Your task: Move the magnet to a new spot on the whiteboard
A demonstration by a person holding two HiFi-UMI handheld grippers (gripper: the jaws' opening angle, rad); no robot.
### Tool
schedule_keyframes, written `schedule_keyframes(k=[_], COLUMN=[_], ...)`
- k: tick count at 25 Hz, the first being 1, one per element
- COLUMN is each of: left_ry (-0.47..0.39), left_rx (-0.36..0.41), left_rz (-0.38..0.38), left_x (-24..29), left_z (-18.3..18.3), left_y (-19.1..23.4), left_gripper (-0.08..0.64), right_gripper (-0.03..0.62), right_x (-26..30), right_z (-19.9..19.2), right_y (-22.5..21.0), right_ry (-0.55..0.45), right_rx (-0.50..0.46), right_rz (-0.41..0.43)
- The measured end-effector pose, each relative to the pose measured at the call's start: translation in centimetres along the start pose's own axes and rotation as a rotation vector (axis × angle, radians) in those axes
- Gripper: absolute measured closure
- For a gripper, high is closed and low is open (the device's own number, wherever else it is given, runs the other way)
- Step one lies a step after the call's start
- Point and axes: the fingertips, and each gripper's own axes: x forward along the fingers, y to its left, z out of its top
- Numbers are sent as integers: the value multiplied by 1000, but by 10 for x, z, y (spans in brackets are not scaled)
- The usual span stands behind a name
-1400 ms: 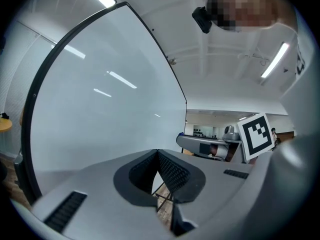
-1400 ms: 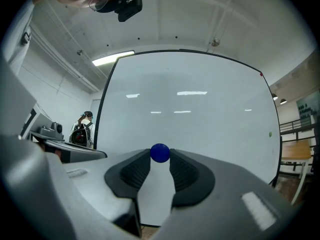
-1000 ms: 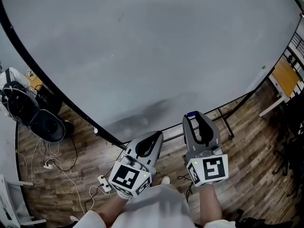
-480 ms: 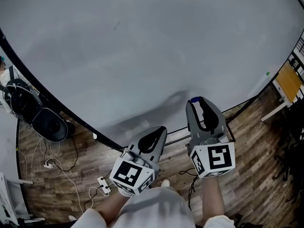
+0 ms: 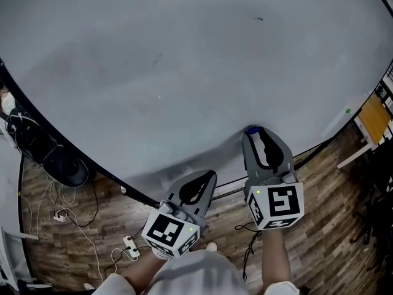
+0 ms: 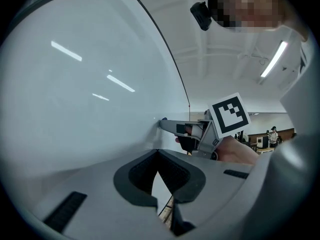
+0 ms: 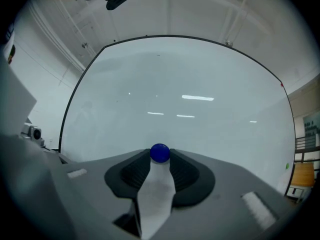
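The whiteboard (image 5: 184, 72) spread wide ahead of both tongs, the right tongs (image 5: 253, 134) reaching up to its surface and pinching the blue magnet (image 7: 160, 153) between their tips, while the left tongs (image 6: 158, 153), lower and beside them, were pressed together on nothing.

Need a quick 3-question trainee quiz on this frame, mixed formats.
1. True or false: the right gripper holds the blue magnet between its jaws.
2. Which gripper is shut on nothing? A) left gripper B) right gripper
3. Fill in: the blue magnet is held up at the ___.
Key: 1 true; 2 A; 3 whiteboard.
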Motion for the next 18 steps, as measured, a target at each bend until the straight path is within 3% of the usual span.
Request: schedule_keyframes(k=[18], left_ry=[9], left_rx=[-12], left_rz=[-15], left_x=[-1], left_z=[-7], left_y=[1], left_gripper=[554], right_gripper=[459], right_x=[5], right_z=[-4], right_y=[0], right_ry=[0], right_rx=[-19], right_rz=[-18])
